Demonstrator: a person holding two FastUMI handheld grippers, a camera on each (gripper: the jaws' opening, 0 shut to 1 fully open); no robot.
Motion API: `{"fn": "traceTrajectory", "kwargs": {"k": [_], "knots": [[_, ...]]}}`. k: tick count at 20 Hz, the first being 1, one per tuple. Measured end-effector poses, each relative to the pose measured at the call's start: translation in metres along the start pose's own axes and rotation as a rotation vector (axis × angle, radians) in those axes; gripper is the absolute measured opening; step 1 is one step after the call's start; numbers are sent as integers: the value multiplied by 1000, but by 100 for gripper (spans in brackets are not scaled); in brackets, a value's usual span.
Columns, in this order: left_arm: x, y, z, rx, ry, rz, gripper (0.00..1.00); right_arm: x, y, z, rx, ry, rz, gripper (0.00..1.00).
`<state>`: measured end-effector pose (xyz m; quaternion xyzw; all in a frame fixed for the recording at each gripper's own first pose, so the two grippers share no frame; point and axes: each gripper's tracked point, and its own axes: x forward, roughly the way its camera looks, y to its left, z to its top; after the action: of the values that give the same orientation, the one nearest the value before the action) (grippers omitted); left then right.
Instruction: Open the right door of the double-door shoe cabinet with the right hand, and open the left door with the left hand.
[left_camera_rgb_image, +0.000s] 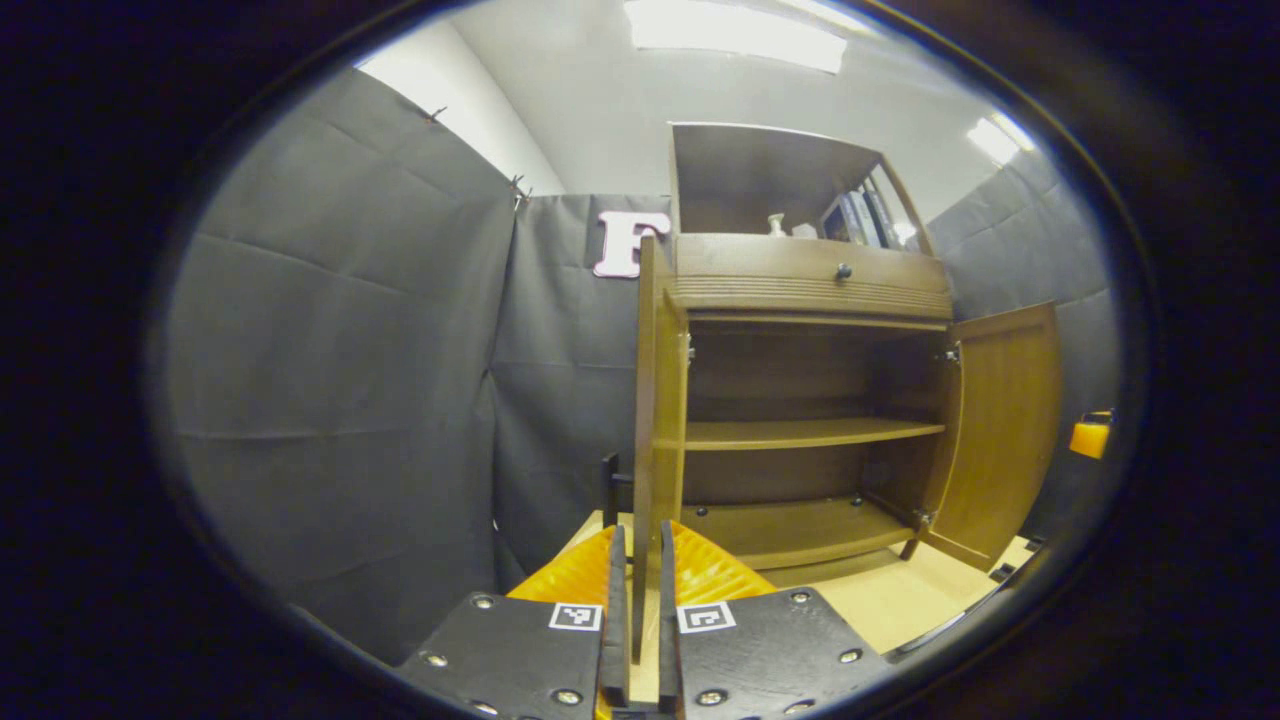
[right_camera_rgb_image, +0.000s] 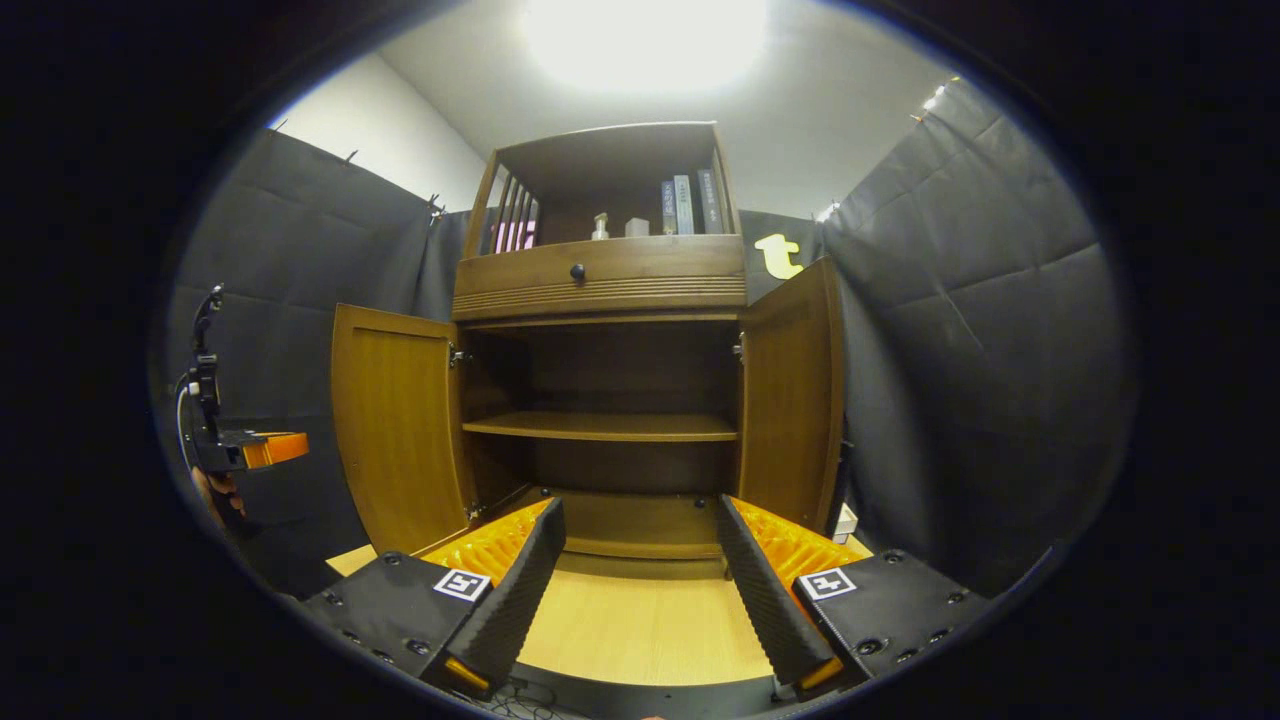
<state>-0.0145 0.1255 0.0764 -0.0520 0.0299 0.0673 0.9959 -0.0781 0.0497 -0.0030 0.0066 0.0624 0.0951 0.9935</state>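
**Q:** Tool positions first, please: what is each one doing?

**A:** Left tool (left_camera_rgb_image: 640, 600) has its fingers nearly together around the thin free edge of the brown wooden left door (left_camera_rgb_image: 655, 400), seen edge-on straight ahead of it. They look clamped on the door, though the actual contact is hard to confirm. Right tool (right_camera_rgb_image: 640, 590) is released, fingers spread wide, grasping nothing. It faces the brown wooden double-door shoe cabinet (right_camera_rgb_image: 600, 290) squarely, with pale wooden worktop (right_camera_rgb_image: 640, 630) between its fingers.

**Q:** Where do the doors stand?

**A:** Both are swung open. From the right tool, the brown wooden right door (right_camera_rgb_image: 795, 400) stands ahead and to its right, the left door ahead and to its left. Bare shelves show between them.

**Q:** What could go wrong from here?

**A:** My judgement: if the left tool pulls away without loosening, it could drag the door past its hinge limit or rock the cabinet, shaking the small things on the open top shelf. Letting go sideways could also swing the door back.

**Q:** What is hard to make out?

**A:** The left door's handle is hidden, since only its edge faces the left tool. Farther off, at the left of the right gripper view, the left tool and a hand (right_camera_rgb_image: 222, 492) holding it appear small and cut off. Items on the top shelf look like books and a small bottle, but are too small to be sure.
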Motion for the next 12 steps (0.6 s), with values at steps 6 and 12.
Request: {"fn": "traceTrajectory", "kwargs": {"k": [6, 12], "knots": [[-6, 0, 4, 17, -16, 5, 12, -23, -31, 7, 23, -28, -44, 92], [-5, -3, 5, 58, -26, 35, 12, -34, -43, 2, 22, -30, -55, 92]]}}
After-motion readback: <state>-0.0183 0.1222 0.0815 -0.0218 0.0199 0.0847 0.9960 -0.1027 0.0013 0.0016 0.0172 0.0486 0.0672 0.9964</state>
